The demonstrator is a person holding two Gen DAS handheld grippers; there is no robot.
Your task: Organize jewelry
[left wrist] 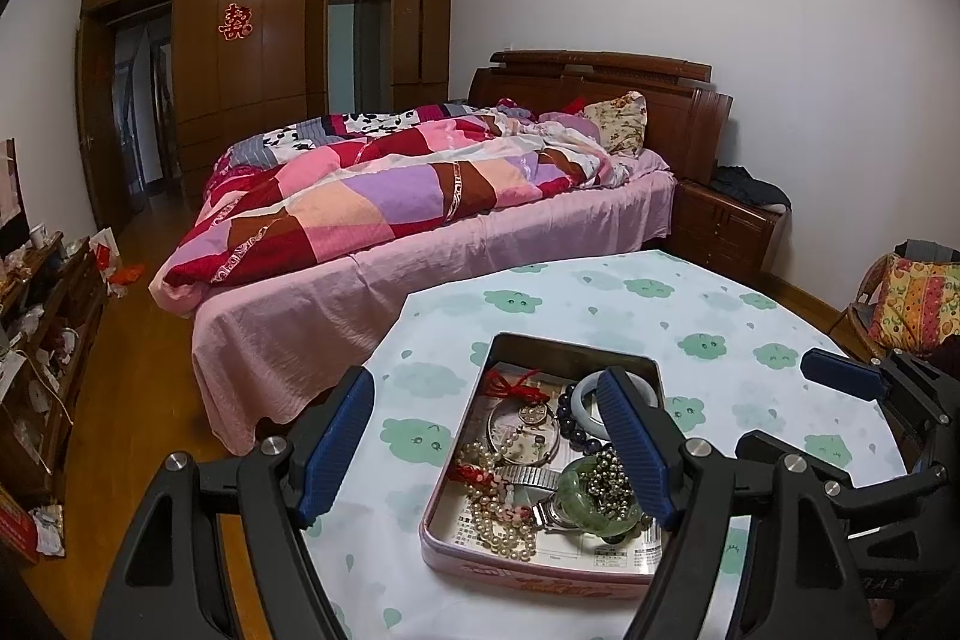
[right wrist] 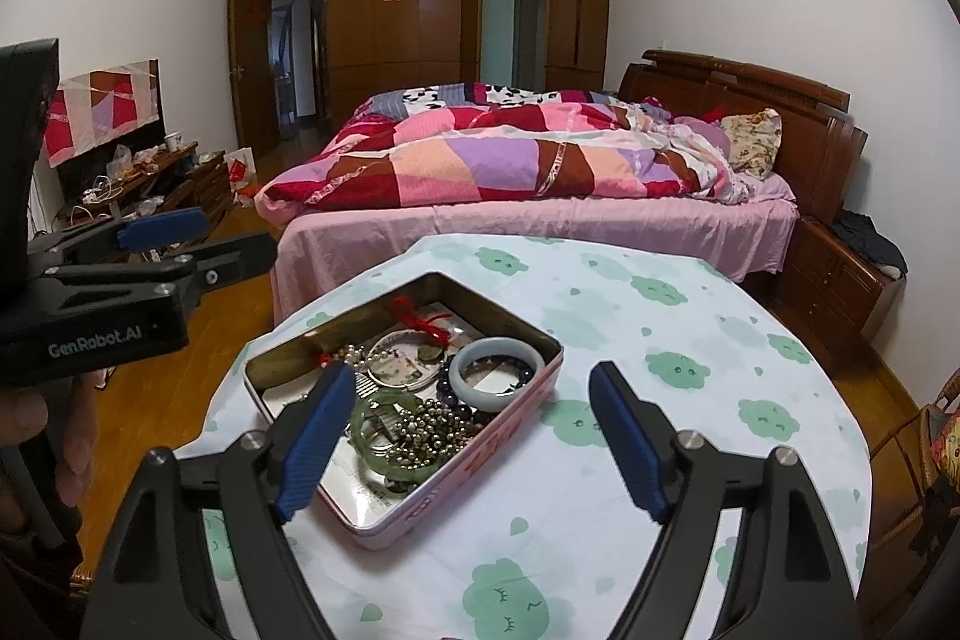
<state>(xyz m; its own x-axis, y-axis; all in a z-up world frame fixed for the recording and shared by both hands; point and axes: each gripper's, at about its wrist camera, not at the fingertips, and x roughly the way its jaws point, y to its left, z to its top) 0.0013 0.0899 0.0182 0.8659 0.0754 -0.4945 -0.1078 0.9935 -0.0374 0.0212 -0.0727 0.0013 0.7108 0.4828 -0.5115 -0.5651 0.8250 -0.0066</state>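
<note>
A pink metal tin (left wrist: 540,571) (right wrist: 462,472) stands open on the round table with the cloud-print cloth (left wrist: 690,316) (right wrist: 660,340). Heaped in it are a pale jade bangle (left wrist: 583,388) (right wrist: 492,401), a green jade bangle (left wrist: 573,490) (right wrist: 384,463), a pearl string (left wrist: 504,520), a metal bead chain (right wrist: 435,430), a watch (left wrist: 528,436) and a red tassel (left wrist: 510,383) (right wrist: 429,323). My left gripper (left wrist: 485,375) hangs open above the tin, touching nothing. My right gripper (right wrist: 473,369) is open too, its left finger over the tin and its right finger over bare cloth.
A bed with a patchwork quilt (left wrist: 390,196) (right wrist: 510,160) lies just behind the table. A wooden nightstand (left wrist: 726,226) is at its right. A wicker chair with a cushion (left wrist: 915,304) stands at the far right. A cluttered low cabinet (left wrist: 48,316) lines the left wall.
</note>
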